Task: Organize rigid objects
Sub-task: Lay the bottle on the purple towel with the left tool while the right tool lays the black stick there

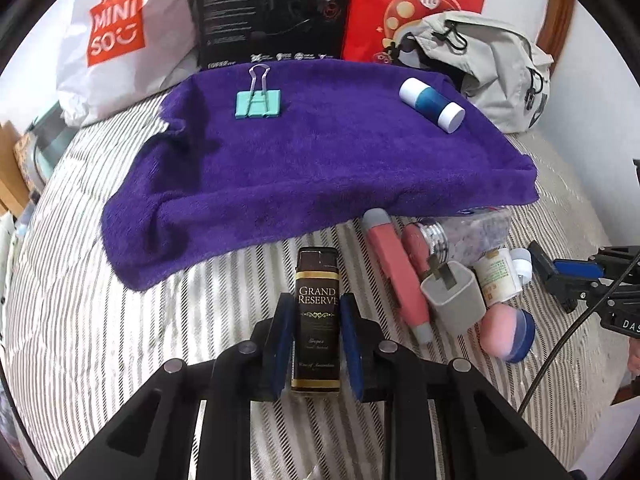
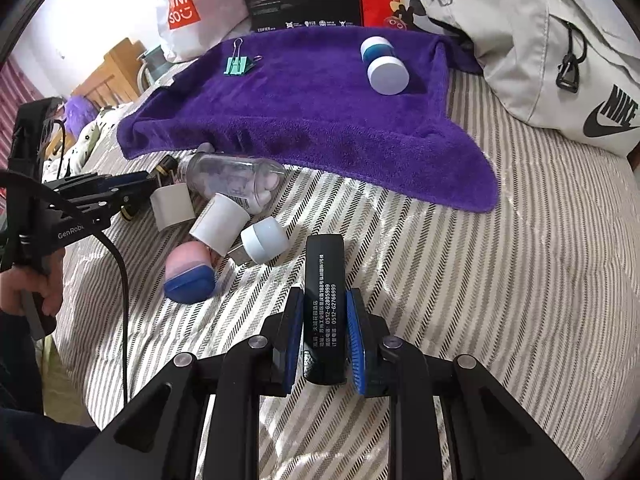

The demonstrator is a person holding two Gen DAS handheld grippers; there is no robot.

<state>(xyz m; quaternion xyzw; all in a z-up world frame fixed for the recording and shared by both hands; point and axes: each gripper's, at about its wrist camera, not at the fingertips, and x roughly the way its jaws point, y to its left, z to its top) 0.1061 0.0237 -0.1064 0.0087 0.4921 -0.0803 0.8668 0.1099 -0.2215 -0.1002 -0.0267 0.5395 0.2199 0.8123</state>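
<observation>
My left gripper [image 1: 317, 300] is shut on a dark brown "Grand Reserve" lighter [image 1: 318, 320], held just above the striped bedding in front of the purple towel [image 1: 320, 152]. On the towel lie a teal binder clip [image 1: 258, 106] and a blue-and-white cylinder [image 1: 432, 104]. My right gripper [image 2: 326, 294] is shut on a black lighter [image 2: 324, 304] with white print. To its left is a pile: a clear bottle [image 2: 232, 180], a white plug [image 2: 172, 206], a white bottle [image 2: 218, 222], a small white lamp [image 2: 264, 240] and a pink-and-blue puff [image 2: 188, 276]. A pink tube [image 1: 396, 276] lies there too.
Behind the towel stand a white Miniso bag [image 1: 116, 32], a black box [image 1: 272, 8] and a red bag [image 1: 412, 4]. A grey backpack [image 2: 540, 40] fills the right rear. A person's hand [image 2: 36, 288] holds the left gripper's handle. Striped bedding [image 2: 500, 280] extends to the right.
</observation>
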